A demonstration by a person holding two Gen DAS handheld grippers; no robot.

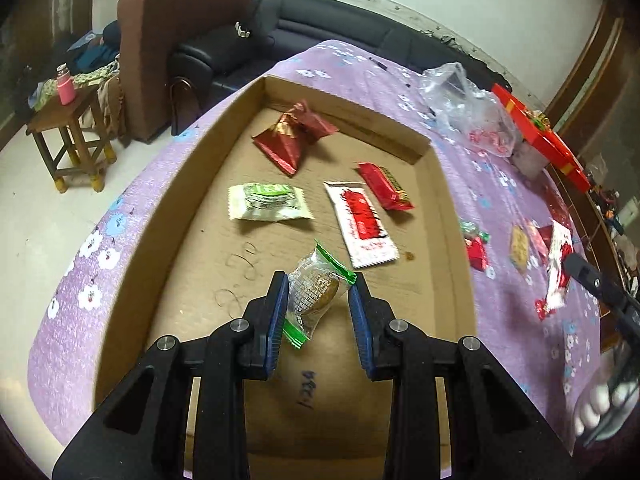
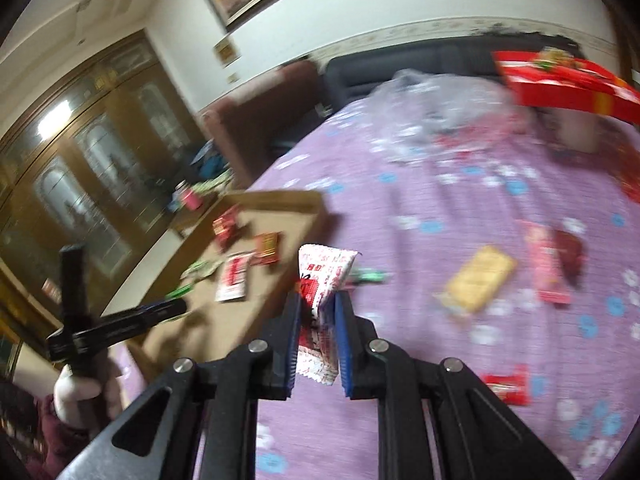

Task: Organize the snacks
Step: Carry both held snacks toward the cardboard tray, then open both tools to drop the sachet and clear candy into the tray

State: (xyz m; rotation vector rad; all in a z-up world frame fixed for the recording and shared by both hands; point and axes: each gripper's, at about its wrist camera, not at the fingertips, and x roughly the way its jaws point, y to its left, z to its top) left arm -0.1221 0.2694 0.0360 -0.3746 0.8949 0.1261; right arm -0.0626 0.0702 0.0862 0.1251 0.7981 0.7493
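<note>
A shallow cardboard box [image 1: 164, 216] lies on the purple flowered cloth [image 1: 500, 208]. In it lie a dark red pouch [image 1: 290, 140], a green and white packet [image 1: 268, 202], a white and red packet [image 1: 360, 222] and a red bar [image 1: 386, 186]. My left gripper [image 1: 318, 296] is open above the box, with a clear, green-edged cookie packet [image 1: 316, 294] loose between its pads. My right gripper [image 2: 318, 312] is shut on a white and red snack packet [image 2: 322, 280] above the cloth, right of the box [image 2: 280, 200]; it also shows in the left wrist view [image 1: 558, 268].
Loose snacks lie on the cloth right of the box: a yellow biscuit pack [image 2: 478, 278], a pink bar [image 2: 546, 266], a small red packet [image 2: 506, 386]. A clear plastic bag [image 1: 468, 108] and a red gift box [image 1: 540, 136] sit at the back right. A wooden stool [image 1: 68, 136] and sofas stand beyond.
</note>
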